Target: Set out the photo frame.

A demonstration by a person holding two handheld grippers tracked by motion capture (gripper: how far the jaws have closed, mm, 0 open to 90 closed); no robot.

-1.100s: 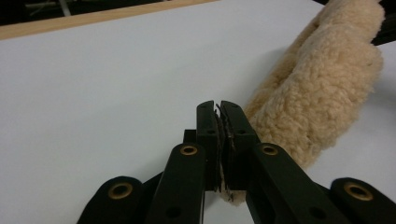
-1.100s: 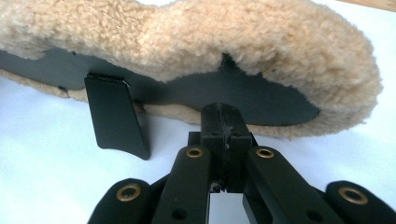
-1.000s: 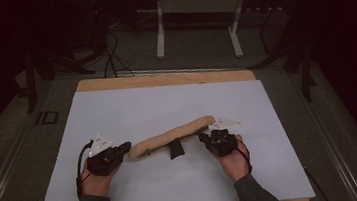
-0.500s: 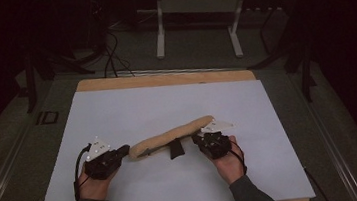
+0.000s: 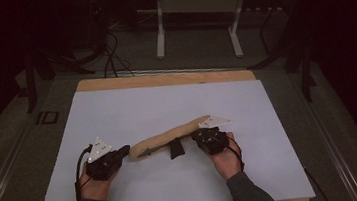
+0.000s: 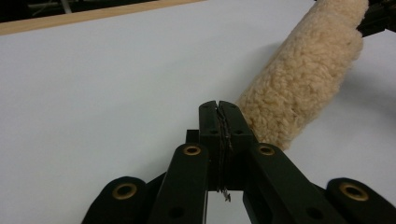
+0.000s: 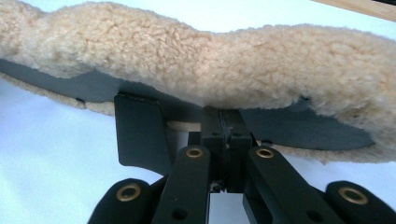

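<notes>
Up close, right claw (image 7: 226, 119) grips fleece pad's (image 7: 210, 70) dark edge; left claw (image 6: 219, 109) clenched empty.

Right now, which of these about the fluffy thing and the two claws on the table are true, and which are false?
1. A claw sits at each end of the fluffy tan pad. True.
2. The left claw has its jaws wide open. False: they are closed together, with the pad's end beside them.
3. A small black tab hangs below the pad's middle. True.
4. The white sheet lies on a glass table. False: a wooden board shows along its far edge.
5. The right claw is far from the pad. False: it is shut right at the pad's edge.
</notes>
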